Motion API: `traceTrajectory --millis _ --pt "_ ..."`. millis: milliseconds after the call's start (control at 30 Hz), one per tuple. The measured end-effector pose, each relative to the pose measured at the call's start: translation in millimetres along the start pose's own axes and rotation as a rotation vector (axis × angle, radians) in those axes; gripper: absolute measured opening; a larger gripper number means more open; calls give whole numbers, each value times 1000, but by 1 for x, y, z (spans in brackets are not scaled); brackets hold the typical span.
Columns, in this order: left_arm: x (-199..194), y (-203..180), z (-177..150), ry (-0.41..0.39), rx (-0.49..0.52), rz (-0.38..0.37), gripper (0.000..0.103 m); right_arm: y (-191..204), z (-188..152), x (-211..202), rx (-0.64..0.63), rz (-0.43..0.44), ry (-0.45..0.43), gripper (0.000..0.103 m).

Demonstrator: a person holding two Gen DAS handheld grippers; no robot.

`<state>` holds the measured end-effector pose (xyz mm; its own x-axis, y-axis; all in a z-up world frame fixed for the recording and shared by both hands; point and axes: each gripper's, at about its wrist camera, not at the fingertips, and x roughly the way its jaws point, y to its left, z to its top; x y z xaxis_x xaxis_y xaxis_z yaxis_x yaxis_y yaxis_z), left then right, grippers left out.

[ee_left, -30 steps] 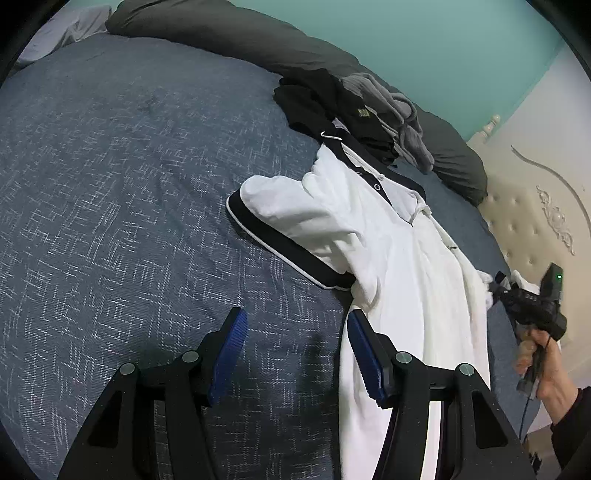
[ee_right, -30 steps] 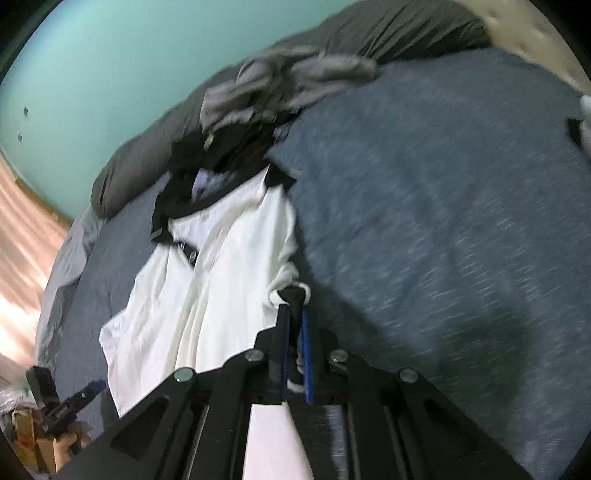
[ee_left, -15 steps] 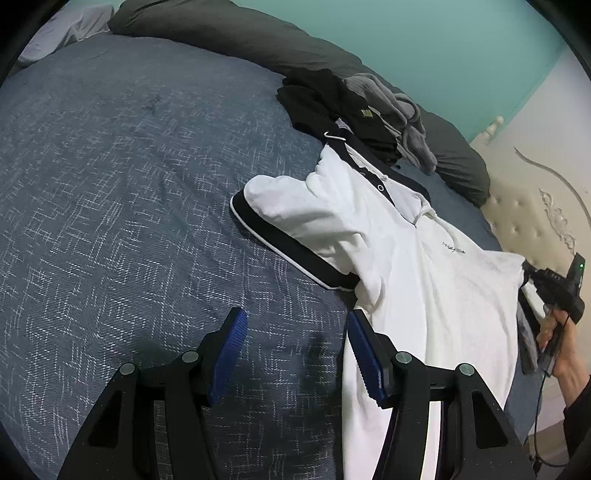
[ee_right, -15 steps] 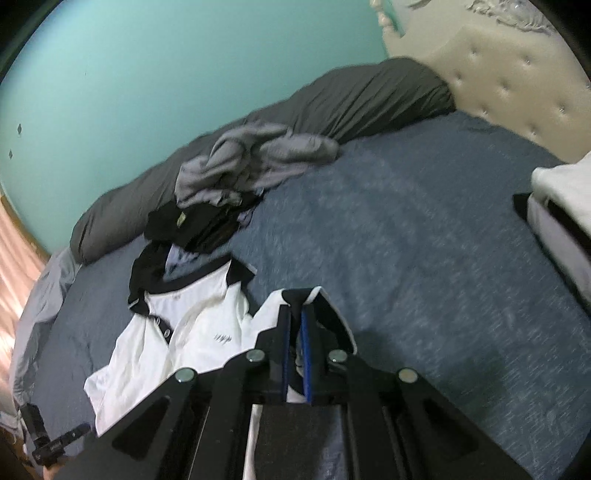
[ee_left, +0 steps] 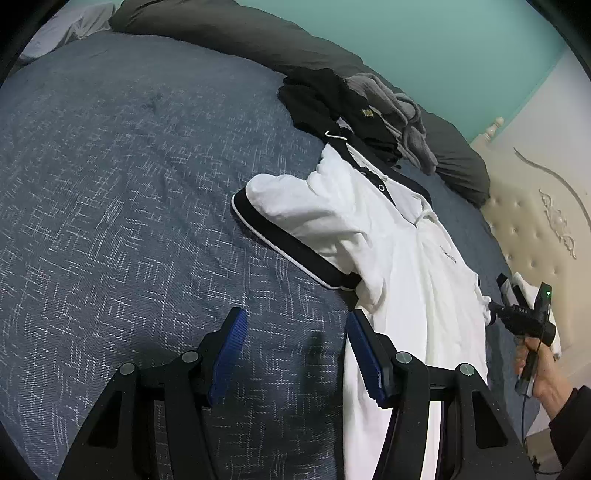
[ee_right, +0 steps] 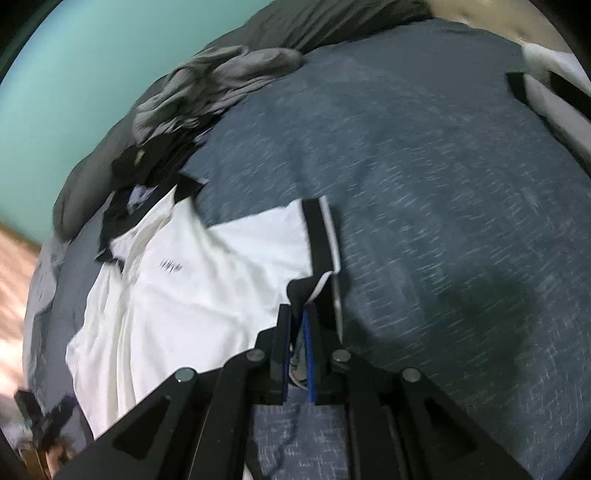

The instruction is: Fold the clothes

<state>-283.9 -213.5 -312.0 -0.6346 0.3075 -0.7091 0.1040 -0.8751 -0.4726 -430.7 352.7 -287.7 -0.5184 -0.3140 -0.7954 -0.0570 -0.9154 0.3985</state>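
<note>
White cotton with black trim is what we have to work with: a polo shirt (ee_left: 417,280) lying on the blue-grey bedspread (ee_left: 122,206), just ahead and to the right of our left gripper (ee_left: 295,350). That gripper hangs with its blue pads (ee_left: 229,350) parted over bare bedspread, nothing between them; the shirt's lower body runs down past its right finger. One black-banded sleeve (ee_left: 291,243) lies spread out ahead of those fingers.

Our right gripper (ee_right: 297,347) has the cuff of the other sleeve (ee_right: 317,240) between its narrow jaws, which are opening; the black band and a fold of white cloth sit pinched between the pads. From that gripper the shirt spreads away to the left, collar at the far end. In the left wrist view we see a hand (ee_left: 535,369) in a dark sleeve carrying this gripper at the shirt's right edge.

Beyond the collar, far from both grippers, we see a black garment (ee_left: 332,103) and a grey garment (ee_left: 399,110) heaped against a dark grey bolster (ee_left: 236,33). A cream tufted headboard (ee_left: 535,206) stands to the right.
</note>
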Motion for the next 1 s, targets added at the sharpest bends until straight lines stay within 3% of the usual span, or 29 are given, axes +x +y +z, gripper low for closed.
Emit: traceTrajectory --millis 167,233,300,533,600,633,800,1000 --pt "0 -4 0 -1 11 -2 61 -12 -5 -3 60 -24 -8 12" --pt "0 -4 0 0 10 -3 61 -19 -3 -9 112 -12 -44 24" --pt "1 -3 0 1 9 -1 61 -23 -1 -15 136 8 -77 28" --pt "2 -3 0 1 7 -3 61 -16 -11 -13 104 62 -33 28" --pt "2 -3 0 1 7 -4 61 -13 -17 -9 95 72 -18 22" --pt "2 -3 1 1 7 -5 61 -12 -20 -8 87 71 -10 6" --pt "2 -2 1 0 6 -5 61 -12 -32 0 58 41 53 5" --pt "3 -3 1 2 6 -7 61 -18 -41 -7 40 87 96 6"
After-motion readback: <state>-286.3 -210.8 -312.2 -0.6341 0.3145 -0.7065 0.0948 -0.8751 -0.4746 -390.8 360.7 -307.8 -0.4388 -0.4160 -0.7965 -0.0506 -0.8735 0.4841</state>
